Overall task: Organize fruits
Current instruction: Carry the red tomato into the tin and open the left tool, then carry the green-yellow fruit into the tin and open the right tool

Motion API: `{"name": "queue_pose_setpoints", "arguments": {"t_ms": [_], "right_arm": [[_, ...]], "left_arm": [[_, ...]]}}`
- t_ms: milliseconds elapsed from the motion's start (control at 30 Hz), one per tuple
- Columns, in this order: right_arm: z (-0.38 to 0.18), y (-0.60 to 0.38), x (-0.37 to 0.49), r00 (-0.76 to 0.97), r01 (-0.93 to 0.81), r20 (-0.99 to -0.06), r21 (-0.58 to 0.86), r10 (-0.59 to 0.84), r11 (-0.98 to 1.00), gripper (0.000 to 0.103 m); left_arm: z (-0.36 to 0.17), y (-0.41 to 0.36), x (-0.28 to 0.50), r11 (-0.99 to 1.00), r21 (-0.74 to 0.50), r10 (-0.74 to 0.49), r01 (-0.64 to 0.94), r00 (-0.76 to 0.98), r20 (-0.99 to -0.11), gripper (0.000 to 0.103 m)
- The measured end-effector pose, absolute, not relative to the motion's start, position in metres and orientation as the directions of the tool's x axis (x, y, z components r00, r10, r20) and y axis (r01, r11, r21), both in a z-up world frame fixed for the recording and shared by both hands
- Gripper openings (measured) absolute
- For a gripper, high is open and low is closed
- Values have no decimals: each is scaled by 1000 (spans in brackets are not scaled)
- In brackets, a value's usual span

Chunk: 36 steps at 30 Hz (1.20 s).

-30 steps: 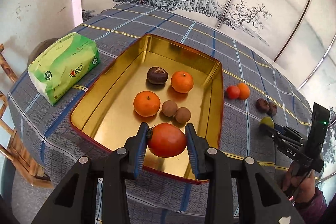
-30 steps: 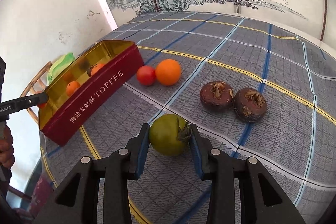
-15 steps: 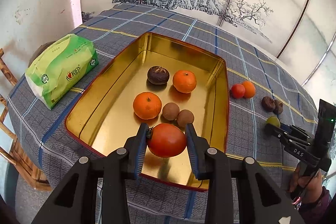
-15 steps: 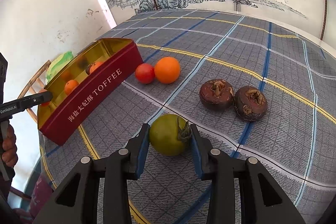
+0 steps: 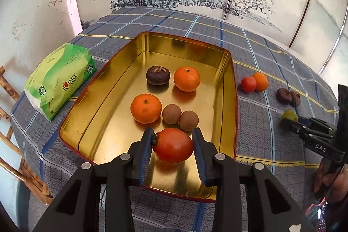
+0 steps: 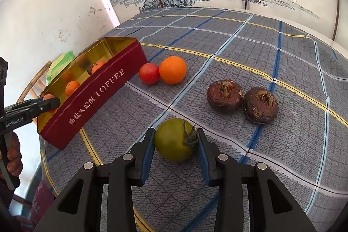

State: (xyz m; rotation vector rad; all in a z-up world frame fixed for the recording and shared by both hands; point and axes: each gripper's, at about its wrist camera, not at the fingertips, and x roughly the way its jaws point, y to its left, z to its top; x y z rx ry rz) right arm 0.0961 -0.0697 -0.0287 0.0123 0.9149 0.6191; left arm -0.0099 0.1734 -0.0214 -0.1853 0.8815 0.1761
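While the left tool [image 5: 173, 145] pinches a red tomato [image 5: 173, 145] between its blue pads, the fruit hangs over the near end of the gold-lined tin [image 5: 227, 71], whether touching the floor of the tin cannot be told. Just ahead of this tool lie two small brown round fruits [image 5: 180, 117] touching each other, with a mandarin [image 5: 146, 108] just to their left. Farther ahead sit a dark water chestnut [image 5: 158, 75] and a second mandarin [image 5: 186, 79] side by side. Left of the tin, a green tissue pack [image 5: 59, 78] rests on the checked cloth of the bench [image 5: 256, 123].

The right tool [image 6: 176, 140] is pressed onto a green tomato [image 6: 175, 139] that sits on the cloth, its stem turned toward the right pad. Ahead and to the right of it, two dark water chestnuts [image 6: 242, 100] lie touching. Ahead and slightly left, a small red tomato [image 6: 149, 73] and an orange [image 6: 173, 70] touch, just beside the red wall of the tin marked TOFFEE. At the far left of this view, a hand [image 6: 14, 158] grips the handle of the left tool
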Motion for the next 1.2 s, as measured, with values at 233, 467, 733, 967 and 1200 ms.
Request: {"name": "queue_pose_setpoints", "arguments": {"t_ms": [233,467,733,967,1200], "right_arm": [[-29,-70,96,449,-496,-736,265,506,827,38],[-29,-70,96,449,-496,-737,264,505,827,38],[-29,-69,95,452,-494,-738,260,501,830,38],[-26,-68,92,464,-490,-748,231,476,841,38],[-12,-59,87,450,-498,-740,256,499,829,38]], "left_arm": [[-17,167,-12,975,-35,118,-222,640,-759,32],[-17,162,-14,973,9,157,-229,637,-755,39],[-14,158,-21,963,74,227,-259,636,-737,55],[-6,156,-31,957,114,266,-265,660,-703,66],[-3,159,-39,961,89,247,-261,672,-699,70]]}}
